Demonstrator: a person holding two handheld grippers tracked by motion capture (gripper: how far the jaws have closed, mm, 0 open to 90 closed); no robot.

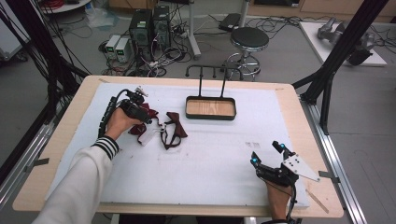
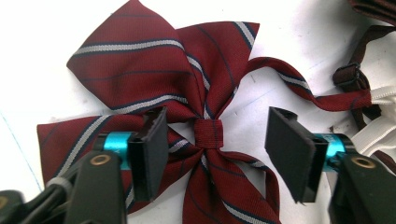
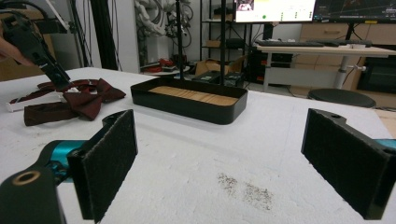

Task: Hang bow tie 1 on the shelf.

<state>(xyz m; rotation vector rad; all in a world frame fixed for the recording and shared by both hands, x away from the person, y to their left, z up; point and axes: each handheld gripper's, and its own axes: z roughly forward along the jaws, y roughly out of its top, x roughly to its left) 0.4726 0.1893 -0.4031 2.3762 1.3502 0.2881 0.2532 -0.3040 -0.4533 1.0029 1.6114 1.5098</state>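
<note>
A maroon bow tie with white and navy stripes [image 2: 135, 60] lies flat on the white table cover, under my left gripper [image 1: 140, 112]. In the left gripper view, my left gripper [image 2: 217, 116] points down at it, jaws on either side of the centre knot [image 2: 208, 133], pads clear of the cloth. A darker brown bow tie [image 1: 175, 123] with its strap lies just right of it. My right gripper [image 1: 266, 153] rests near the table's front right, jaws wide open and nothing between them [image 3: 224, 135].
A black tray with a wooden floor [image 1: 210, 115] and a tall hook stand [image 1: 212, 70] sits at the back centre of the table. A white strap end [image 2: 383, 93] lies beside the ties. A stool [image 1: 249, 39] and computers stand beyond the far edge.
</note>
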